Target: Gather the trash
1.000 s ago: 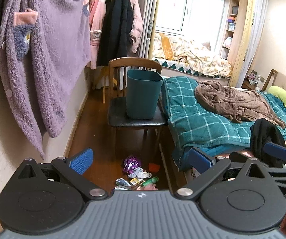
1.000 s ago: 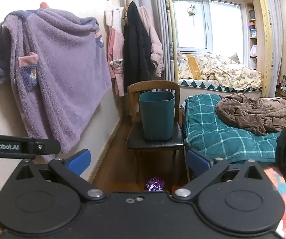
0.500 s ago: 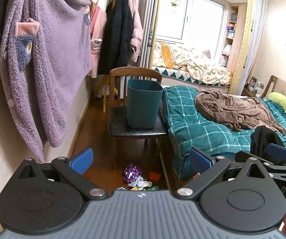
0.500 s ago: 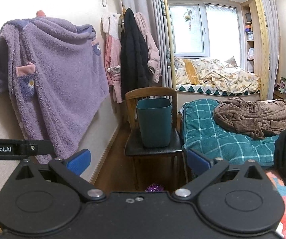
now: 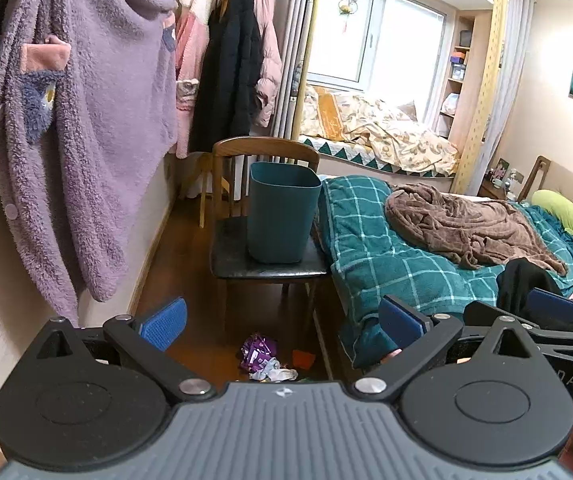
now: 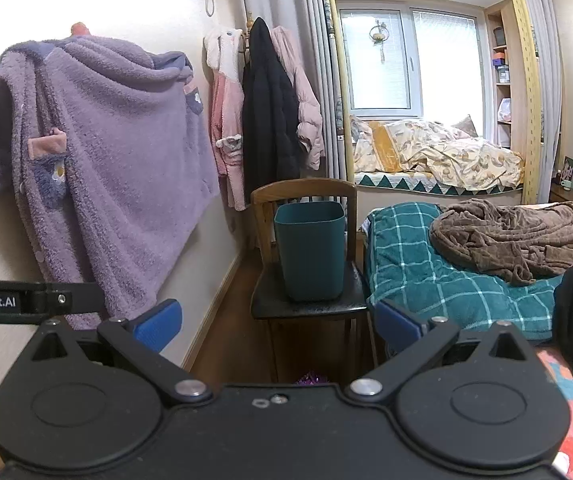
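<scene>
Left wrist view: left gripper (image 5: 282,322) spread wide, blue pads (image 5: 164,322) far apart with nothing between them. Just beyond the gripper body, near centre on the wood floor (image 5: 190,276), a small heap of trash (image 5: 264,358): a crumpled purple wrapper (image 5: 257,351), a pale foil scrap (image 5: 272,374) touching it, an orange-red piece (image 5: 303,358) just to the right. Farther back, a teal bin (image 5: 282,212) upright on the black seat of a wooden chair (image 5: 242,258), toward the seat's right edge. Chair legs stand directly behind the heap. To the right, the edge of a bed (image 5: 402,264) under a teal checked cover, close beside chair and heap. To the left, a purple robe (image 5: 74,128) hanging down the wall. Bare floor runs as a narrow strip between wall and chair, on into the far room. Right gripper (image 5: 550,308) visible at the right edge, over the bed side.

Right wrist view: right gripper (image 6: 276,322) likewise fully parted and empty, aimed higher at the bin (image 6: 310,250) on the chair (image 6: 306,304). Of the trash, only a sliver of purple wrapper (image 6: 312,379) shows above the gripper body, under the chair's front edge. Robe (image 6: 106,160) at left, bed (image 6: 446,280) at right, floor strip (image 6: 230,320) between skirting and chair. A bar of the left gripper (image 6: 30,300) juts in from the left edge.
</scene>
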Motion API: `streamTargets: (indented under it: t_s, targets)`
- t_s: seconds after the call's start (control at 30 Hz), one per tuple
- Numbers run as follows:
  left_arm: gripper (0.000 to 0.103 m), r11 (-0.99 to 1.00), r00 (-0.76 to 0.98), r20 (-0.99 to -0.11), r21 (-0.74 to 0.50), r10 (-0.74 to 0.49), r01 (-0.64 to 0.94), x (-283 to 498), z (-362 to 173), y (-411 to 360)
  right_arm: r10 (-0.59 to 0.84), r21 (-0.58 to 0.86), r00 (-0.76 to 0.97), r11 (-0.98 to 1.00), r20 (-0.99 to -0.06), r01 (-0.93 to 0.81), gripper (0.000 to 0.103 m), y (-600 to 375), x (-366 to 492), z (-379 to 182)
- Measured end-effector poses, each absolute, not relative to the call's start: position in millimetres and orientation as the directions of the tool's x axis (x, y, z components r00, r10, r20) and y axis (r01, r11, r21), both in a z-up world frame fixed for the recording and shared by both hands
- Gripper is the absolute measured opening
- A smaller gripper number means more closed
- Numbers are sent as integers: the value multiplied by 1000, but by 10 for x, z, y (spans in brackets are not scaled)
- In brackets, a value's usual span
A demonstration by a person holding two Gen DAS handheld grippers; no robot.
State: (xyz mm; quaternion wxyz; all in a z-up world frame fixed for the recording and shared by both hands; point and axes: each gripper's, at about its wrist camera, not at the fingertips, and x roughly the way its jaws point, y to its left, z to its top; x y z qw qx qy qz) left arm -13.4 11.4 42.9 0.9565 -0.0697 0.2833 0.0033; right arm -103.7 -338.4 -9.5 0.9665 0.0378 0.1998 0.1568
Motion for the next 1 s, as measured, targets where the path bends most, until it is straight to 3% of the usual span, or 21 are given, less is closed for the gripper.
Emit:
streamTargets:
  t_s: [0.4,0.77,1.0]
  targets:
    - [103,993,810,-586,-95,-2,-66,516,239,23,330,153,857,944,-396,-293,103,-3449,-403,-216]
    - [103,976,728,-682,-98,76,-194,2005,-232,-205,400,129,818,915,-413,-382,103,-3812,984,-539]
    - [103,966,640,-757,-48,131,-254,2757,-596,-413,490,169,686,860,-538,-482,101,-3961,1931,-924]
